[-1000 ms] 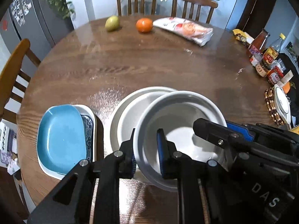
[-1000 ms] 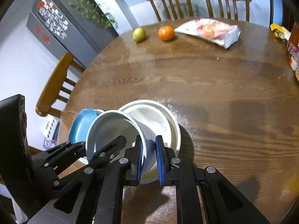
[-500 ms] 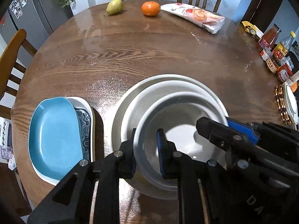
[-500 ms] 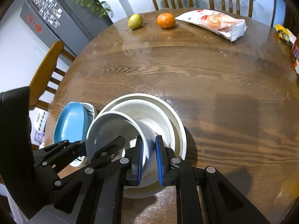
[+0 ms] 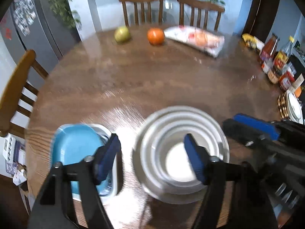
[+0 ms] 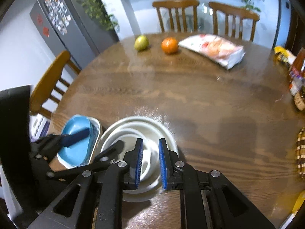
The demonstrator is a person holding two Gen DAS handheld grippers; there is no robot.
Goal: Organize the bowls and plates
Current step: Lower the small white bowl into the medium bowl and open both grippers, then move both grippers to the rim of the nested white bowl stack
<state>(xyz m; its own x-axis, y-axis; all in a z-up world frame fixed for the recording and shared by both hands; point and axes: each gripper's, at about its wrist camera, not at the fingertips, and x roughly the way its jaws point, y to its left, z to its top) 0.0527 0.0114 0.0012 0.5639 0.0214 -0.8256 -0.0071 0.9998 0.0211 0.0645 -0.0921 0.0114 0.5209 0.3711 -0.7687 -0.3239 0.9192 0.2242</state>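
Left wrist view, blurred. At the near left of the round wooden table [image 5: 152, 80] a blue plate [image 5: 76, 148] lies on a white patterned plate [image 5: 112, 183]. Just right of them sits the stack of white bowls [image 5: 181, 152]: a small bowl [image 6: 131, 139] nested inside a larger bowl [image 6: 164, 131].

Left gripper [image 5: 152, 158]: fingers spread wide. Left blue pad over the gap between the plates and the stack, right pad over the inside of the bowls. Nothing held between them.

Right gripper [image 6: 150, 162]: fingers apart with a narrow gap, straddling the right side of the stack. Whether the pads touch a rim cannot be told; the small bowl's wall shows in the gap and left of it.

Far side of the table, left to right: a green pear [image 6: 141, 42], an orange [image 6: 169, 45], and a snack bag [image 6: 213, 50] lying flat.

At the right edge of the table stand sauce bottles and jars [image 5: 276, 64]. Near them is a woven mat [image 5: 282, 105] with a white dish on it.

Wooden chairs [image 6: 176, 15] stand at the far side and another on the left. A grey fridge [image 6: 63, 28] is at far left.
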